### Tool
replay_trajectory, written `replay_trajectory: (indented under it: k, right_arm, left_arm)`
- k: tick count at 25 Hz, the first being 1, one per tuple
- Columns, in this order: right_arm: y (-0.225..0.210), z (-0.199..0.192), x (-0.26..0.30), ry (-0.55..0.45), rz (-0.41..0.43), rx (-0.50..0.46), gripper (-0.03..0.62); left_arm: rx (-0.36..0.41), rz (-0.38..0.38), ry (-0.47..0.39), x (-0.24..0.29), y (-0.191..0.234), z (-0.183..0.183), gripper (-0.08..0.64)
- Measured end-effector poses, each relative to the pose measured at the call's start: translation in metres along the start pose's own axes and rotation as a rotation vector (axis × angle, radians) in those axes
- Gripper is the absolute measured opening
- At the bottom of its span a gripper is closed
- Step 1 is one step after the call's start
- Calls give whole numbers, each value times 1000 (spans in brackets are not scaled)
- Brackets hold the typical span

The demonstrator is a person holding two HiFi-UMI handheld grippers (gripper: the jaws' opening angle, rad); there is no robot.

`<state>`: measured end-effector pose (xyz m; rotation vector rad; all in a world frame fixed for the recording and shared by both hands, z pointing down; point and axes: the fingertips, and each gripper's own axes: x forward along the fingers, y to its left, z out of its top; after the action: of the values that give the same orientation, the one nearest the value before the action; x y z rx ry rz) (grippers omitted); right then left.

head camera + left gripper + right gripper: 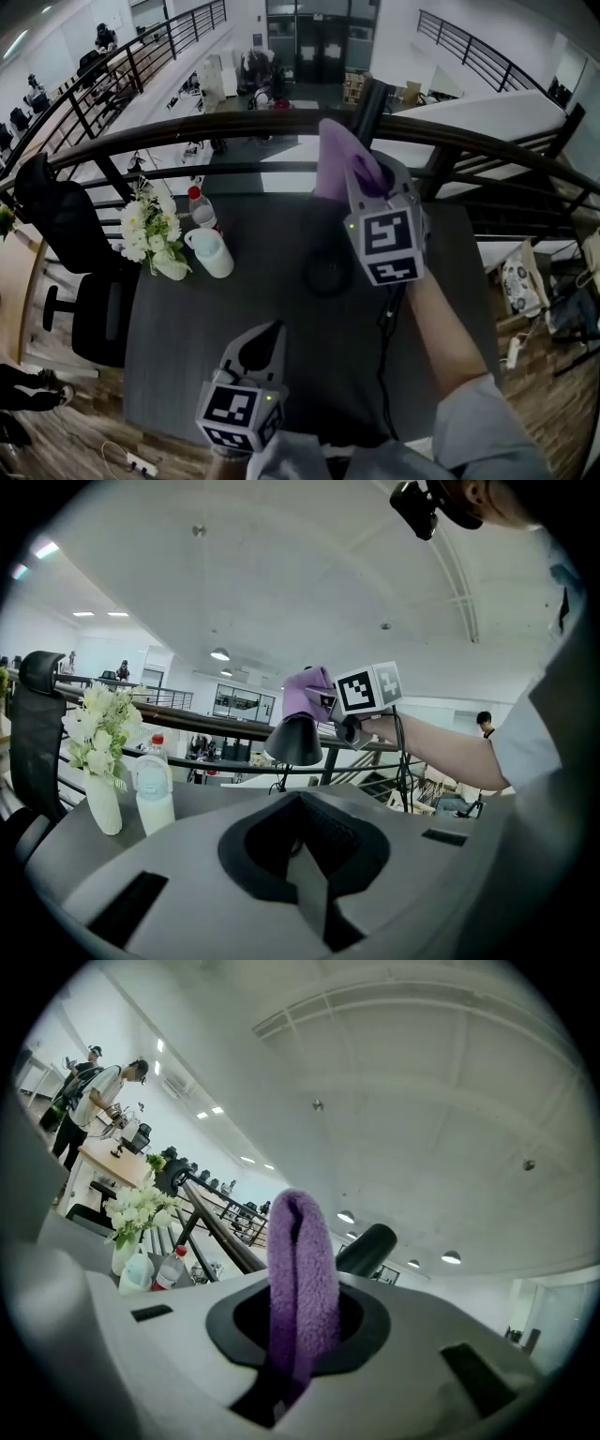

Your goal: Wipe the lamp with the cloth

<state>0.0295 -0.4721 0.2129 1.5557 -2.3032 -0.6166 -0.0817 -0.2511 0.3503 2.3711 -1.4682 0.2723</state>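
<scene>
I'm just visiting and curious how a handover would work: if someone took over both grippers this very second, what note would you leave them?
Right gripper: shut on the purple cloth, held up at the top of the lamp's black shade. Whether they touch cannot be confirmed.
Left gripper: shut, empty, low over the near part of the table.
Lamp base: mid-table, right of the white jug.
Done: cloth gripped and brought to the lamp.
Left: wipe the shade, then probably the base. How much is already wiped cannot be told.
</scene>
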Motion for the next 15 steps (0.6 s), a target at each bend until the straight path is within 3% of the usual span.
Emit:
replay_trajectory:
  k: [15]
  right_arm:
    - [-79,-4,-15,1,-133,-5,52]
  left_arm:
    - [-23,8,-21,0,-6,12,12]
